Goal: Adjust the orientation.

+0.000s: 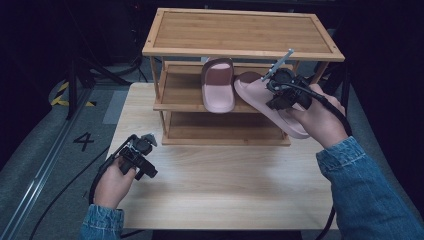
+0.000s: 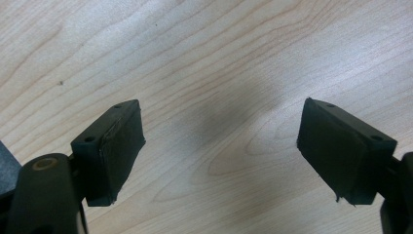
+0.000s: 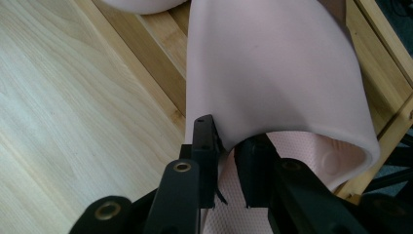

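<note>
A pink slipper [image 1: 218, 85] lies on the middle shelf of a bamboo shoe rack [image 1: 240, 50]. A second pink slipper [image 1: 257, 95] [image 3: 272, 73] lies at a slant beside it, its front end at the middle shelf and its rear end sticking out past the rack's front right. My right gripper [image 1: 280, 92] [image 3: 226, 141] is shut on that slipper's strap, one jaw outside the strap's edge and one under it. My left gripper [image 1: 142, 160] [image 2: 221, 126] hovers low over the table's left side, open, with bare wood between its jaws.
The rack stands at the far side of the light wooden table [image 1: 220, 185] and has three levels; its top shelf [image 1: 235, 30] and bottom shelf [image 1: 225, 131] hold nothing. Cables trail from both grippers. Dark floor with a metal rail [image 1: 35, 175] lies to the left.
</note>
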